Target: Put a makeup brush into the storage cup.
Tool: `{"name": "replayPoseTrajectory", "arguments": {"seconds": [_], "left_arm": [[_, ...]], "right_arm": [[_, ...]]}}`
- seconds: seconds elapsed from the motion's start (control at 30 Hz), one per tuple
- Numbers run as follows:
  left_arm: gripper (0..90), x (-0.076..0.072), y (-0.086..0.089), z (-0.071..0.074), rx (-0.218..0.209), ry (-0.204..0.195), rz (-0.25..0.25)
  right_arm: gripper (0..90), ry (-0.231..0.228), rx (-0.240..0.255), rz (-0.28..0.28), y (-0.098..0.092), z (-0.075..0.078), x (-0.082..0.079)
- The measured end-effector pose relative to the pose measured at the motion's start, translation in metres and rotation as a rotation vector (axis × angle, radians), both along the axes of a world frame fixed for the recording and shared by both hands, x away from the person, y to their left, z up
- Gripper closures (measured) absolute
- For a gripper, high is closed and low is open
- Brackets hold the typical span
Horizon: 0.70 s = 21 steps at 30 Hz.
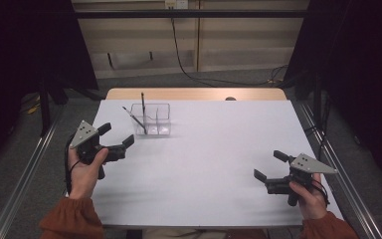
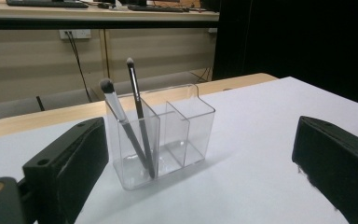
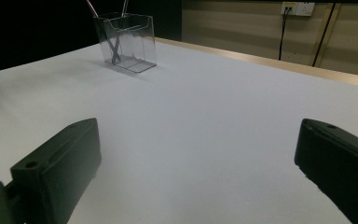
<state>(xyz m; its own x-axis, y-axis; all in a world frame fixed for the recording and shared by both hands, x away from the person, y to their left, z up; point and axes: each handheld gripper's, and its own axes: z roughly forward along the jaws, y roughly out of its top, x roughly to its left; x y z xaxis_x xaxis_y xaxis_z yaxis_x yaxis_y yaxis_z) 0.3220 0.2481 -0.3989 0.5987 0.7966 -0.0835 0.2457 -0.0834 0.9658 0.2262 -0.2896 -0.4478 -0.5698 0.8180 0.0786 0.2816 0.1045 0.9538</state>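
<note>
Clear plastic three-compartment organiser [image 1: 151,119] stands upper left of the high view on the white table [image 1: 214,164], holding two dark-handled makeup brushes [image 2: 137,112]; brush tips are cut off in the right gripper view. Left gripper [image 1: 116,134] and right gripper [image 1: 268,165] both spread wide, empty, nothing between them and organiser.

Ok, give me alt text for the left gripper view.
A clear plastic organiser stands on a white table, two makeup brushes leaning in its left compartment, the others empty. The left gripper faces it, black jaws wide apart and holding nothing.
</note>
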Motion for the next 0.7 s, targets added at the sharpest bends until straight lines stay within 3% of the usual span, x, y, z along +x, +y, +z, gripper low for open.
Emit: {"name": "replayPoseTrajectory", "arguments": {"seconds": [0.7], "left_arm": [[4.4,-0.043,0.020,-0.020,-0.009,0.015,0.008]], "right_arm": [[0.0,-0.005,-0.010,-0.020,-0.003,0.000,-0.005]]}}
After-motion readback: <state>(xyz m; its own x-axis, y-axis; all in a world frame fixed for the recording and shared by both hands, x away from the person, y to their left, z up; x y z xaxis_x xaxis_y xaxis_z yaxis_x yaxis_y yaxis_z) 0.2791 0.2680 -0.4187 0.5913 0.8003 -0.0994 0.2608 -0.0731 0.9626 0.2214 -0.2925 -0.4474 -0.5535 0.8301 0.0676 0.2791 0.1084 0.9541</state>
